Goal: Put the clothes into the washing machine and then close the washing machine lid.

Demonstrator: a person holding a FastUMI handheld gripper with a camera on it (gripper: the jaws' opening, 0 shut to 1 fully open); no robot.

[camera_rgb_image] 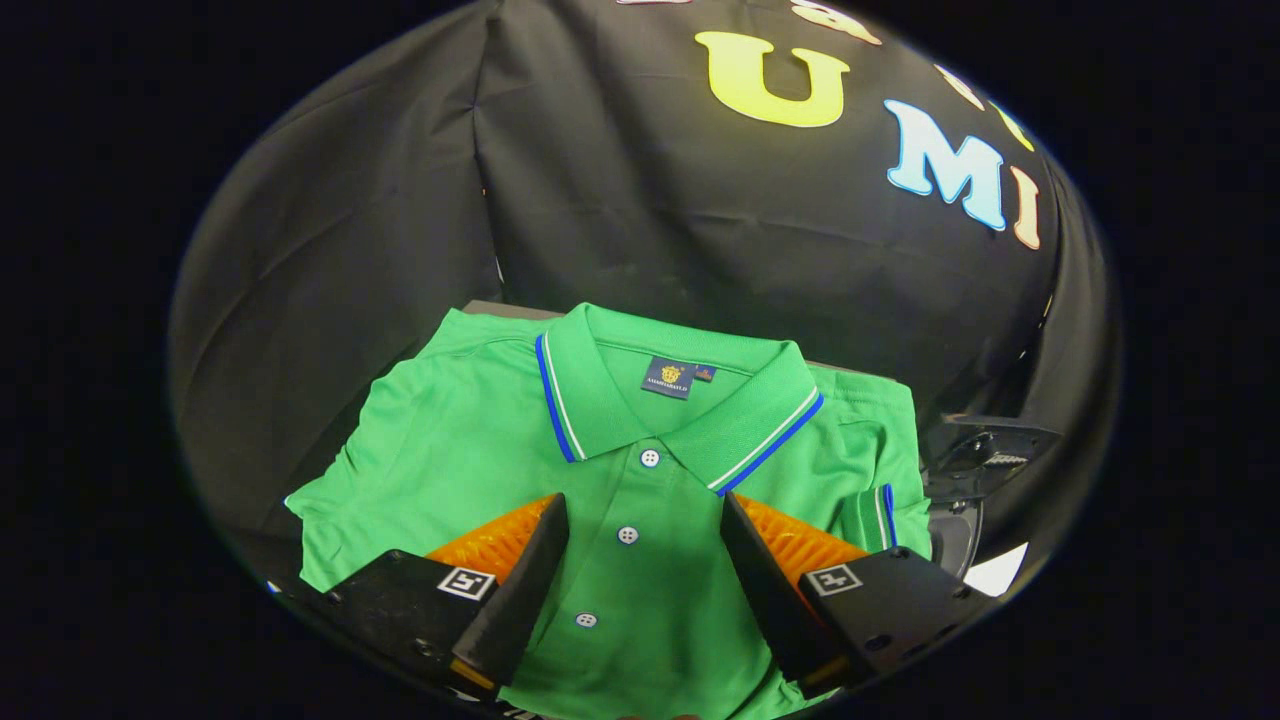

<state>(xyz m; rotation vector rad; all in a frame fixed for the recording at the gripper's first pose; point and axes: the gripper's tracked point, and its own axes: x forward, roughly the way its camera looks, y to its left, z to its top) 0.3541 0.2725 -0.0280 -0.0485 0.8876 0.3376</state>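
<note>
Gripper view. Green polo shirt (640, 470): folded flat, collar edged in blue and white stripes, dark label inside the neck, three white buttons (628, 535) down the placket. It lies on a grey surface (505, 309) against the black cloth wall. Gripper (645, 520): fingers spread wide, one each side of the placket, over the shirt; contact cannot be told.

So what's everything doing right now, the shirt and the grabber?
Green polo shirt: folded, lying flat, collar away from the gripper, placket buttoned.
Gripper: jaws open, one on each side of the button placket, not gripping.
</note>
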